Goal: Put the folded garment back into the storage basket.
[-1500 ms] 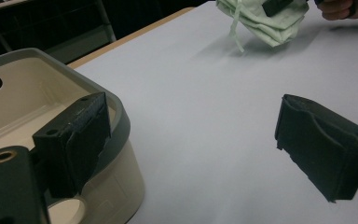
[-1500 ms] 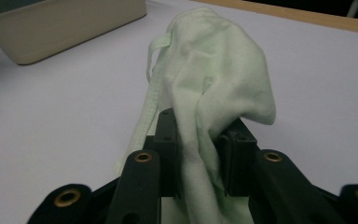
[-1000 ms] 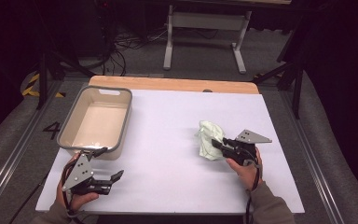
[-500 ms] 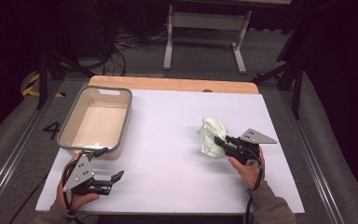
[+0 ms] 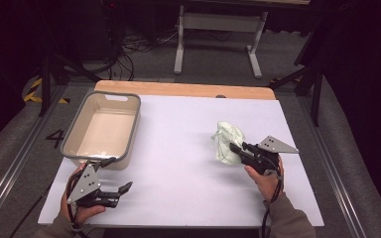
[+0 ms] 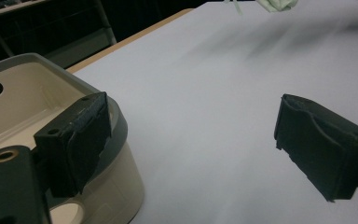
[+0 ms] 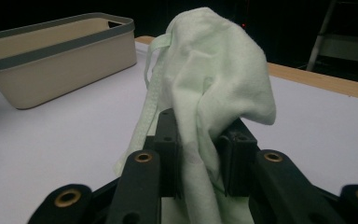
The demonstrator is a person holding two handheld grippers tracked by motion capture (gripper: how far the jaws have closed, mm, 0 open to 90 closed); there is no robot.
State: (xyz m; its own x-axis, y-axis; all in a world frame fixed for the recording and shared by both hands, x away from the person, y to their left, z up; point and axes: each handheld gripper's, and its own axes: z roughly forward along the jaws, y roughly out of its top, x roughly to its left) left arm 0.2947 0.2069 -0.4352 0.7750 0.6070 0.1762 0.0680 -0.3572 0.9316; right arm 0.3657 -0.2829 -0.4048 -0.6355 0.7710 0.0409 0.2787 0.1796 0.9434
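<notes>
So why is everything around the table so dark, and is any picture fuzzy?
High view: light falls on the white table, the floor beyond stays dim. Left gripper view: far table smeared, cloth soft. Right gripper view: cloth sharp, bin slightly soft.

The right tool (image 5: 237,150) sits right of the tub (image 5: 104,130), jaws clamped on the cloth (image 5: 227,141) and pointing toward the tub. The left tool (image 5: 123,189) lies just before the tub's near corner, jaws spread wide.
</notes>
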